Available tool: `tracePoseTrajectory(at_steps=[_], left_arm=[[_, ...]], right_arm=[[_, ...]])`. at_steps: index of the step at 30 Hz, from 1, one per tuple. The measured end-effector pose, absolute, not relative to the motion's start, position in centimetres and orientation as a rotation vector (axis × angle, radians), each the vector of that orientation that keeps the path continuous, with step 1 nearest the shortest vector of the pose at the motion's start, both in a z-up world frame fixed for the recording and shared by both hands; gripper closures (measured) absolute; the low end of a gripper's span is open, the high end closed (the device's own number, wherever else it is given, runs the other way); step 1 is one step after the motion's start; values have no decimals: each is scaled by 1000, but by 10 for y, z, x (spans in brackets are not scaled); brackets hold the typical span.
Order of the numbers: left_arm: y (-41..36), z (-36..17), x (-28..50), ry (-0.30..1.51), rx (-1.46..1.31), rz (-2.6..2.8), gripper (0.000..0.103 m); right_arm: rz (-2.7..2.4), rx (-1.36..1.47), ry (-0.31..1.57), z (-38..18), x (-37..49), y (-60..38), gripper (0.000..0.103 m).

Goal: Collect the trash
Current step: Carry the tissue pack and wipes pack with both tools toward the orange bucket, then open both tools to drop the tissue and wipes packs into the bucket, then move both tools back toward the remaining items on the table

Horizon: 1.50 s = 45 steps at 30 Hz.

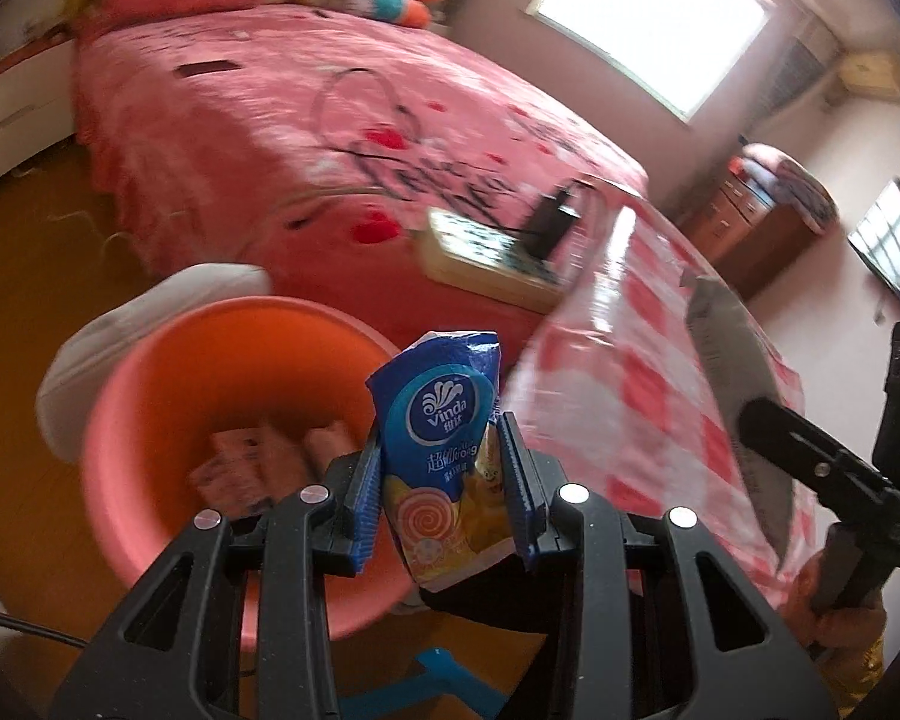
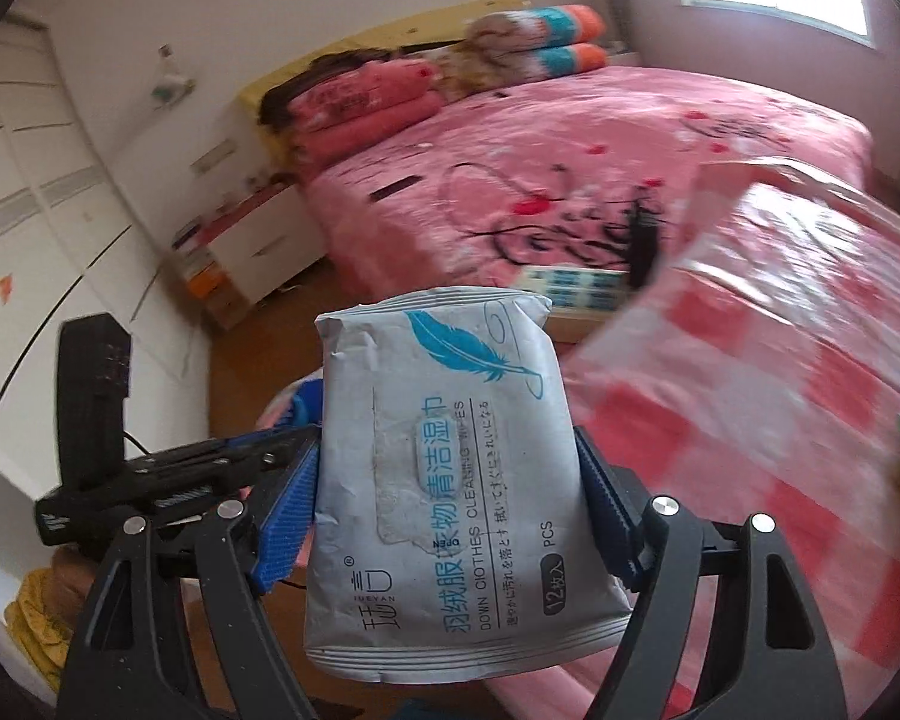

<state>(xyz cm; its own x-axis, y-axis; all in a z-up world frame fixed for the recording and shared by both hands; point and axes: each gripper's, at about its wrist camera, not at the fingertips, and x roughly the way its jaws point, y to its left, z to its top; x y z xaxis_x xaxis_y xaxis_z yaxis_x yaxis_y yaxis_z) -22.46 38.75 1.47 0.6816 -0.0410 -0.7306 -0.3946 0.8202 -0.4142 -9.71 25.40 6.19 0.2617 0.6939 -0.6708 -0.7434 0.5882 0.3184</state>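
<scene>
A: Left claw (image 1: 441,483)?

B: Clamped on a blue tissue pack (image 1: 435,420), blue pads (image 1: 366,498) pressing both its sides. Pack stands upright between them, top poking above the fingertips, lower end crumpled behind the pads.

A: What's under it?

B: Pink bin (image 1: 168,372), just beyond and below the claw, to its left. Some pinkish wrappers (image 1: 240,468) lie in its bottom; blurred, can't read them. A white cloth or bag (image 1: 126,336) hangs at the bin's far rim.

A: Right claw (image 2: 450,504)?

B: Gripping a grey wipes pack (image 2: 444,480), pads (image 2: 288,516) on its left and right edges. Pack fills the gap, feather logo toward the fingertips, label side facing the camera. In the left view the same pack (image 1: 732,396) shows edge-on, held over the counter.

A: Counter?

B: Red-and-white checked cloth under clear plastic (image 2: 780,396), to the right of both claws. A flat box (image 1: 486,252) sits at its far edge by a black object I can't identify. Pink bed (image 2: 600,138) beyond.
</scene>
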Motion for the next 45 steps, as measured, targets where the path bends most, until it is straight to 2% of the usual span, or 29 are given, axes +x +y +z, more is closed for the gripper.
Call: tracePoseTrajectory(at_steps=[6,8,13,18,29,45], left_arm=[[422,-1,-243,810,-632,303,66],[432,-7,-248,812,-648,333,63],[449,-14,-257,809,-665,425,30],[453,-9,-258,799,-635,466,23],[411,17,-228,778,-504,356,20],[284,72,-180,735,-307,31,15]], right_arm=[[1070,-126,882,58,-113,310,25],[1089,-148,880,56,-119,325,23],[1099,-161,907,40,-121,349,14],[1037,-99,920,41,-115,324,11],[786,-69,917,48,-109,231,10],[483,-44,816,80,-124,90,10]])
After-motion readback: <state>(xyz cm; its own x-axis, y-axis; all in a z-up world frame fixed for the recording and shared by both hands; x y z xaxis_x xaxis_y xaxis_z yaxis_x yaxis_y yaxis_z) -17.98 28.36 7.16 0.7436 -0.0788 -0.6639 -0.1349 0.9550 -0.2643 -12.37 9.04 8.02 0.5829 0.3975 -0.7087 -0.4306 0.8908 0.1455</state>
